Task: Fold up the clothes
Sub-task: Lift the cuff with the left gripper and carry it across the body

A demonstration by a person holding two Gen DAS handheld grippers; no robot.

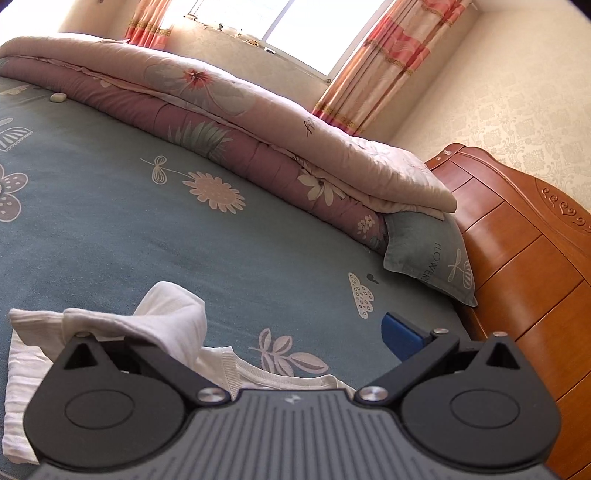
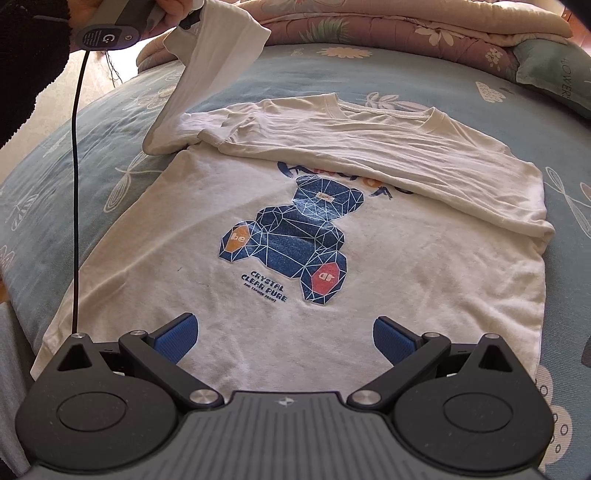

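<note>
Right wrist view: one sleeve lies folded across the T-shirt; your left tongs, seemingly spread, lift the other sleeve; right tongs spread.

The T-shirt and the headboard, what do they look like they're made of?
T-shirt: looks like soft cotton knit, matte off-white, with a ribbed collar and fine wrinkles; the bear print appears to be a slightly cracked, smoother transfer. Headboard: seems to be solid wood or wood veneer, orange-brown with a glossy varnish, judging by the visible grain, carved scrolls and light reflections.
</note>
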